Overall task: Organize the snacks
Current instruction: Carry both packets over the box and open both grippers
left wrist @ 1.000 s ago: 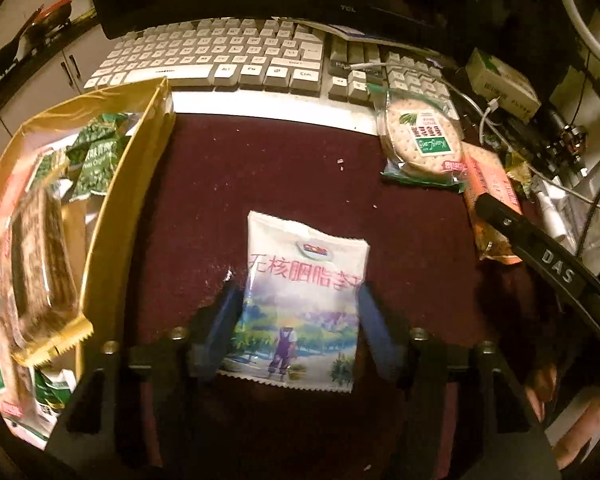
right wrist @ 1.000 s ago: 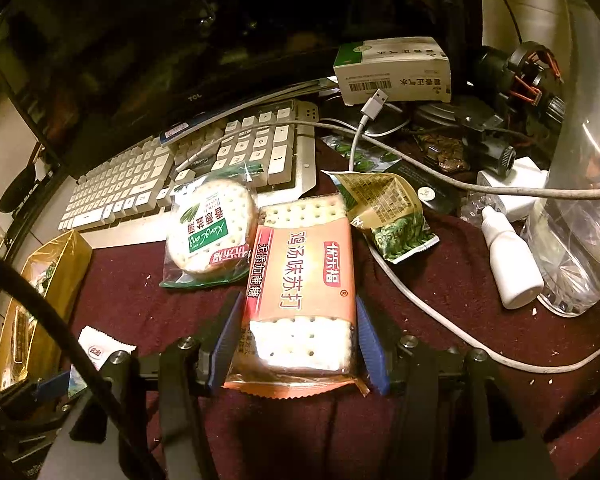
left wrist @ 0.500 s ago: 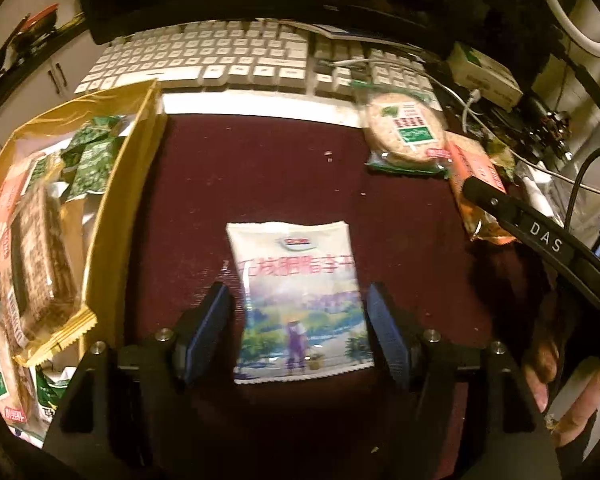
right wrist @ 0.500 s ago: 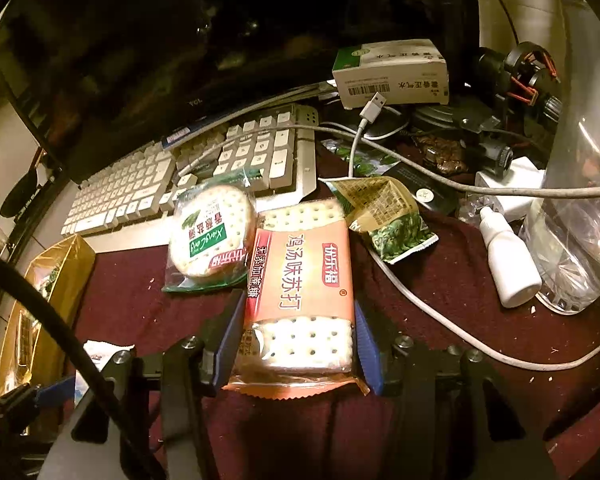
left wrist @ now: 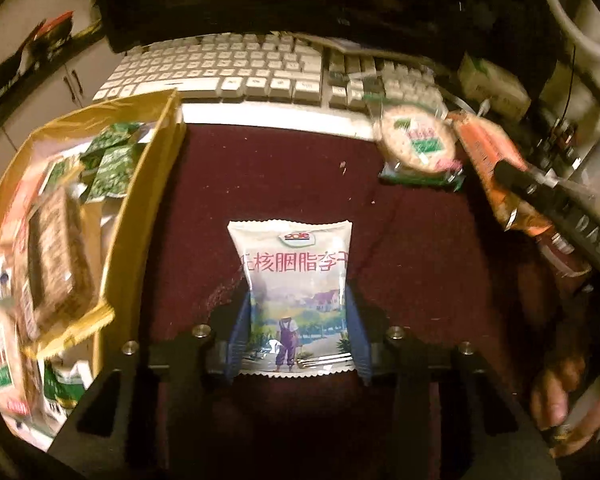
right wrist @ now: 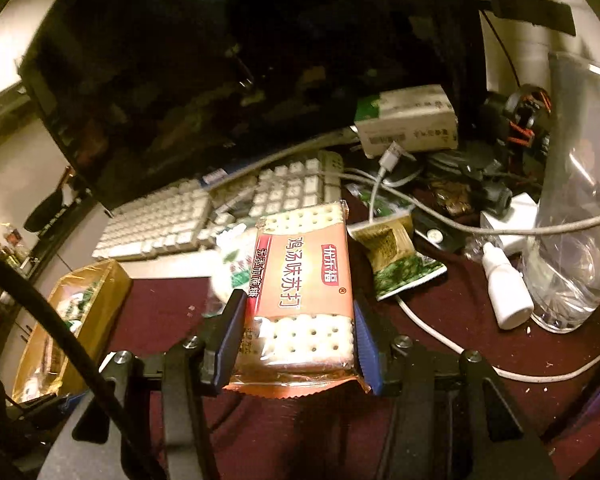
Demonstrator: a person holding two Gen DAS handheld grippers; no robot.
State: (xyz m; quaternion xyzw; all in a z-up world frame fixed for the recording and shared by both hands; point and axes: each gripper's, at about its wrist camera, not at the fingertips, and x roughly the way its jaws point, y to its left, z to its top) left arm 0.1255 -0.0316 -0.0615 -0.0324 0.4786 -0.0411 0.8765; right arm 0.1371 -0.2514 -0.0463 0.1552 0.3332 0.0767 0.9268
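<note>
Left gripper: blue fingers have just been closing; they now press both side edges of the white pictured snack pouch with red lettering, which is pinched narrow at its lower half.
White pouch: flat on the dark red cloth, near the middle of the desk.
Right gripper: blue fingers clamp the long sides of the orange-banded clear pack of white soda crackers; far end of pack tilts up toward the keyboard.
Open room, left view: bare cloth between pouch and the white keyboard; a clear lane of cloth also runs to the gold box.
Left edge: open gold cardboard box, its wall beside the cloth; inside lie green packets and a brown wafer pack, blurred.
Right edge: round cracker in green-trimmed wrapper just beside the keyboard front; the orange pack next to it.
Clutter, right view: white cable crossing the cloth, white dropper bottle, clear plastic container, crumpled green-and-gold wrapper, green-and-white carton.
Room: black monitor behind keyboard; dim warm light.
Person: a hand at lower right, probably on the other gripper's handle.
</note>
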